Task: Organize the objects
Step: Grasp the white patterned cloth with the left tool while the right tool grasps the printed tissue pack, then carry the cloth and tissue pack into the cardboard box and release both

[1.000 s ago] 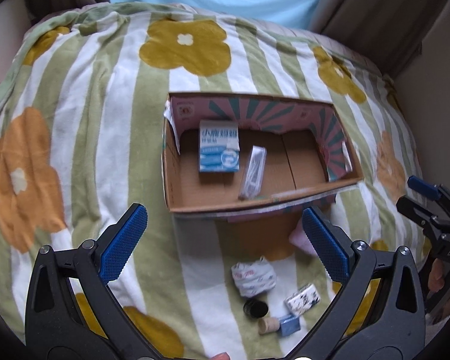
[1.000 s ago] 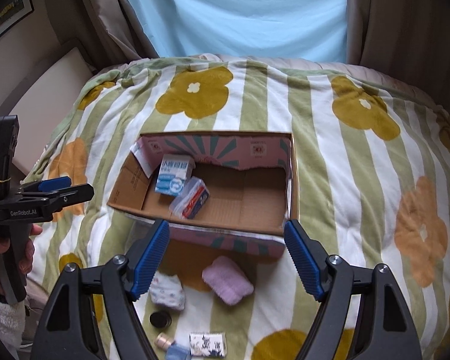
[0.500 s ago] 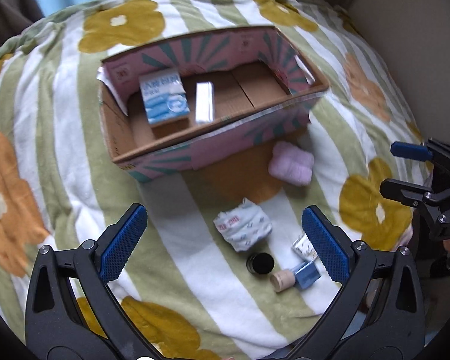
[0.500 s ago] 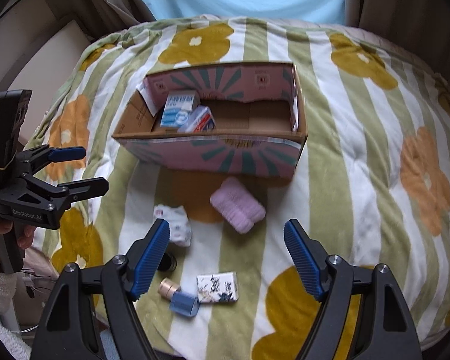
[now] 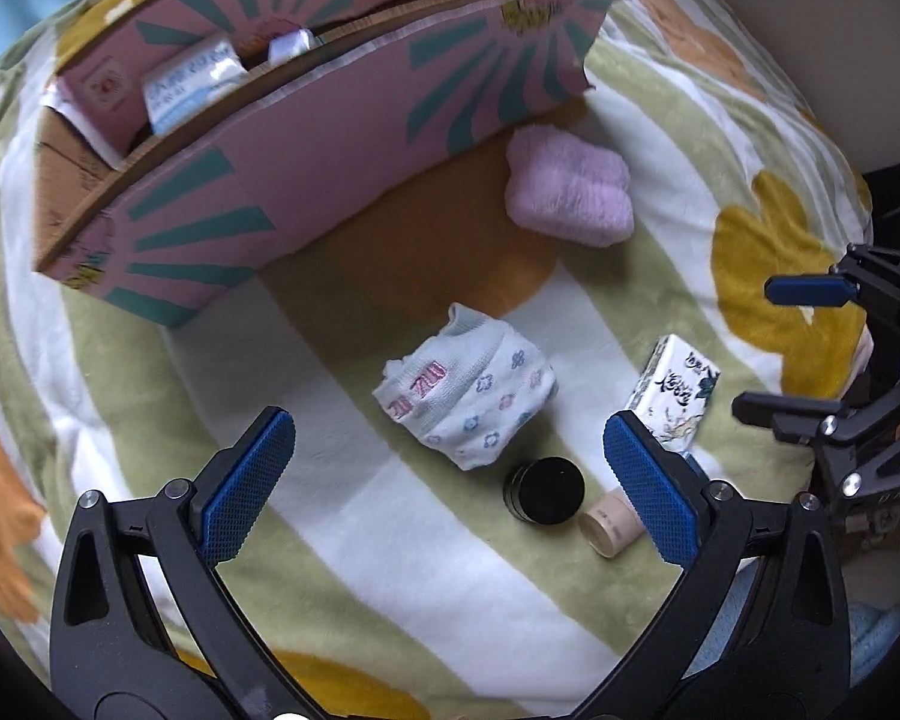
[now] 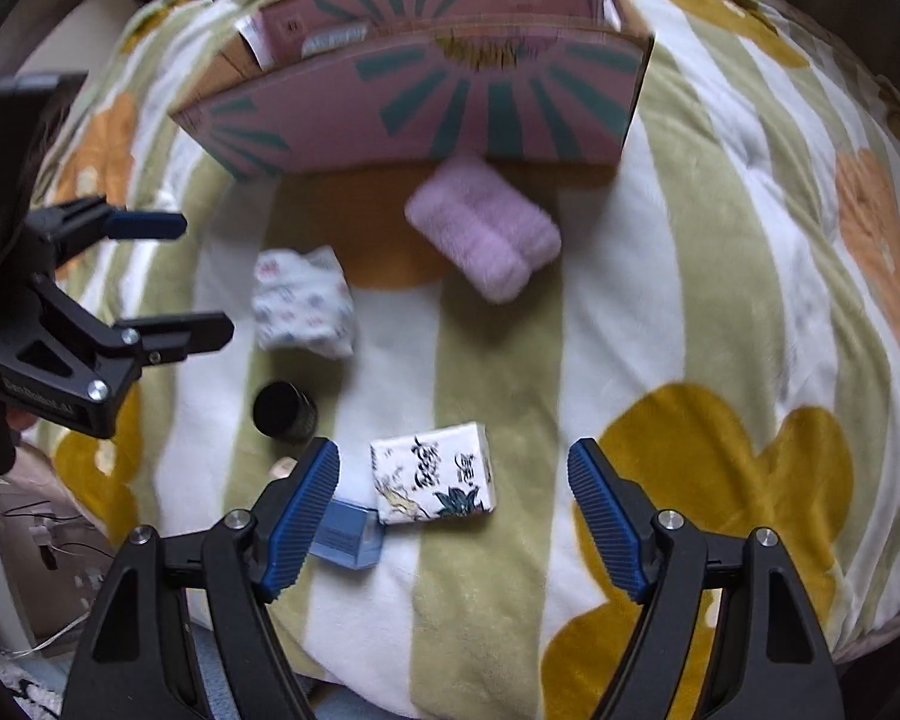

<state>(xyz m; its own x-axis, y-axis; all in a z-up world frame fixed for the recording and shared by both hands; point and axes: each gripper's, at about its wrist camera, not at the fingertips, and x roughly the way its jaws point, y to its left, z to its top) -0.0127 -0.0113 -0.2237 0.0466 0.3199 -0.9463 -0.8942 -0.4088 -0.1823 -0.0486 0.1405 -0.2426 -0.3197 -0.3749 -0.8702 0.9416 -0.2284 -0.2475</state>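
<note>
Blue-padded jaws are standing wide apart on both tools, and neither is gripping anything. Both have been dropping from a high look over the bed to a low hover above the loose items, so the picking stage is starting. The left gripper (image 5: 447,477) is hanging over the folded patterned cloth (image 5: 471,396), with the black jar (image 5: 545,489) and the small beige tube (image 5: 609,531) lying just inside its right finger. The right gripper (image 6: 453,519) is framing the printed tissue pack (image 6: 432,474), while a small blue box (image 6: 345,534) is sitting against its left finger. Farther out, the pink fluffy bundle (image 6: 486,228) is resting just in front of the pink cardboard box (image 6: 426,114), which now shows mostly its outer wall. Inside it, a blue-and-white packet (image 5: 195,84) is leaning at the left end; a second item beside it is probably a small wrapped pack, though the view is too blurred to be sure. Five or six items are waiting on the striped blanket (image 6: 720,276), so most of the sorting is still ahead.
</note>
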